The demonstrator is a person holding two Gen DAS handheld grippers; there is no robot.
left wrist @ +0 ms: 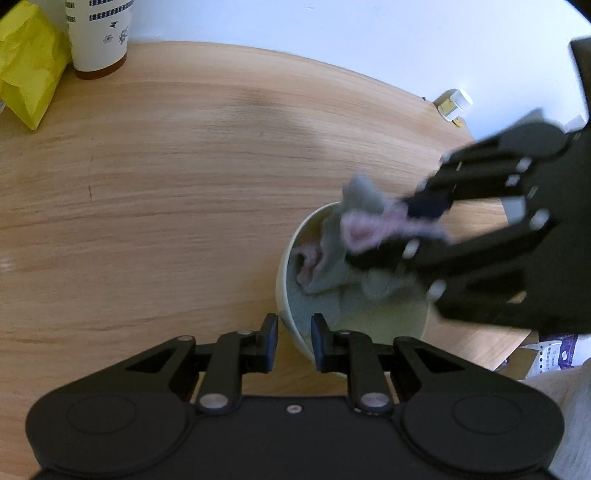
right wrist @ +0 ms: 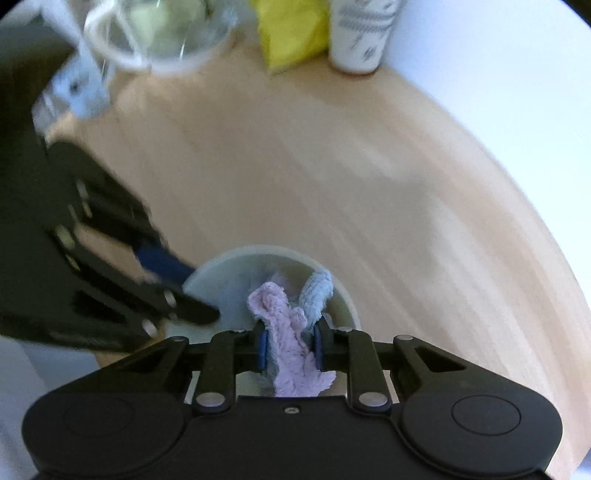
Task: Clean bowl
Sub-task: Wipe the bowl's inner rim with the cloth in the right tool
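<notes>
A pale cream bowl (left wrist: 286, 291) stands on the wooden table near its right front edge. My left gripper (left wrist: 293, 341) is shut on the bowl's near rim, one finger outside and one inside. My right gripper (right wrist: 290, 345) is shut on a fuzzy pink and grey cloth (right wrist: 286, 332); in the left wrist view the right gripper (left wrist: 402, 229) reaches in from the right and presses the cloth (left wrist: 354, 229) into the bowl. In the right wrist view the bowl (right wrist: 221, 273) lies just ahead, with the left gripper (right wrist: 184, 291) on its left rim. Both views are motion blurred.
A patterned paper cup (left wrist: 98, 35) and a yellow bag (left wrist: 27, 70) stand at the far left of the table (left wrist: 166, 177). A small white-capped bottle (left wrist: 454, 103) sits at the far right edge. A clear glass bowl (right wrist: 159, 33) shows at the back in the right wrist view.
</notes>
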